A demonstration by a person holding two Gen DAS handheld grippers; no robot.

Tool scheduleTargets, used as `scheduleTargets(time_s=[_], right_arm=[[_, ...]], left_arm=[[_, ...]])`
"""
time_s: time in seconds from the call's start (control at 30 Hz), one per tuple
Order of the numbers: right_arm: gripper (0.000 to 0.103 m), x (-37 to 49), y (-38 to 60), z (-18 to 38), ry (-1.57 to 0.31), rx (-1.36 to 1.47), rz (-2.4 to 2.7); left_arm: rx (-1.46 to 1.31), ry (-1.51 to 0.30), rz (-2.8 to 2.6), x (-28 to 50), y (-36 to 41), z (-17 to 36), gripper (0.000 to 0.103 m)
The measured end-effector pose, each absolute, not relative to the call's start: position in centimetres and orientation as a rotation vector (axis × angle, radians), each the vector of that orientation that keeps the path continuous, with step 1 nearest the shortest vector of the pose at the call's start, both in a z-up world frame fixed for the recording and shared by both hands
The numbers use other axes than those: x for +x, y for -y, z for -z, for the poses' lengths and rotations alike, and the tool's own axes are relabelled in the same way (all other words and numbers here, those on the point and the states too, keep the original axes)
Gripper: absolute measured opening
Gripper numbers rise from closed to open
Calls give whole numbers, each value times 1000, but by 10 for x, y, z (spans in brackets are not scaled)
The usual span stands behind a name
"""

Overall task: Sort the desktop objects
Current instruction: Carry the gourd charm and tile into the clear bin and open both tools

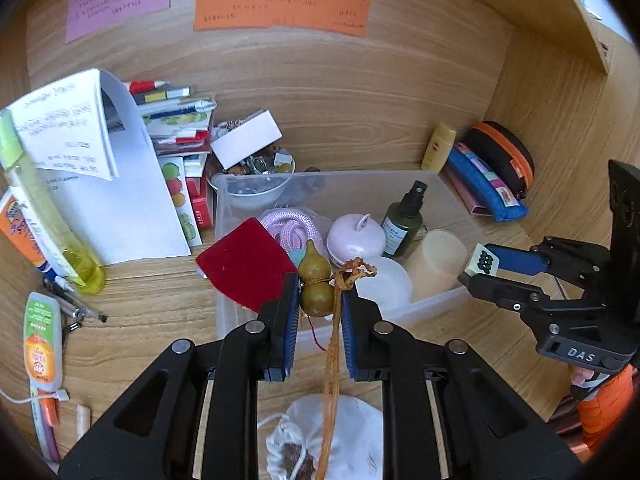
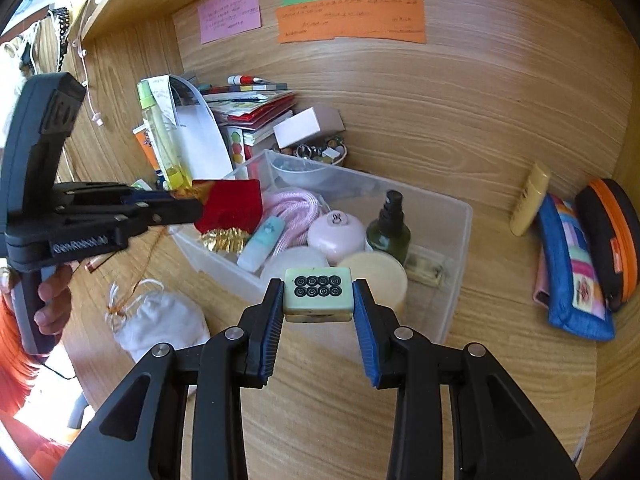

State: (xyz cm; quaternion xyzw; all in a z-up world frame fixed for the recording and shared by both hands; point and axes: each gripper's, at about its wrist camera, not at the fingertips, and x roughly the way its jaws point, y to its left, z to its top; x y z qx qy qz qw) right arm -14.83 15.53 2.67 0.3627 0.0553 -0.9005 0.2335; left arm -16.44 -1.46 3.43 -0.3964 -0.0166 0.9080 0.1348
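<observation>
My left gripper (image 1: pixel 319 294) is shut on a small olive-green gourd charm (image 1: pixel 316 284) whose orange cord (image 1: pixel 334 344) hangs down between the fingers. It hovers above the near edge of a clear plastic bin (image 1: pixel 432 304). My right gripper (image 2: pixel 318 300) is shut on a pale green mahjong tile (image 2: pixel 319 293) with black circles, held over the bin's (image 2: pixel 456 248) front wall. In the left wrist view the right gripper (image 1: pixel 478 270) shows at the right with the tile (image 1: pixel 485 260). In the right wrist view the left gripper (image 2: pixel 188 204) sits at the left of the bin.
The bin holds a red cloth (image 1: pixel 248 264), pink rope (image 1: pixel 292 228), a round pink case (image 1: pixel 356 236), a green spray bottle (image 1: pixel 404 224) and a cream jar (image 1: pixel 440 260). A white drawstring pouch (image 2: pixel 160 320) lies on the desk. Books, papers and bottles crowd the left; pouches (image 2: pixel 572 264) lie right.
</observation>
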Motion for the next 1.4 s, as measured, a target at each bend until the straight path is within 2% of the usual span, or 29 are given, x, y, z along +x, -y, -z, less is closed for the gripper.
scheduleTargets(time_s=[0.47,1.07,1.13,1.2,1.3,1.4], right_arm=[[31,-190,-116,-4,-227,1073,2398],[31,-204,-103,7,-286,1093,2399],[31,-204,-103,7,-291,1094,2400],[31,-204,-103,7,-297,1095,2402],[31,-202,-102,6,-316,1096,2410],[38,-199,-101,2,-328,1090,2421]], left_arm=[[-1259,21,-2532,-198,9,-6,19],[-1250,-6,-2542,-203,12,-8,19],[-1257,-3,-2539,-203,14,-9,22],[-1256,18,-2535,-203,16,-12,31],[-1241,32,-2551,-200,20,-18,35],[-1215,36,-2558,-194,23,-27,43]])
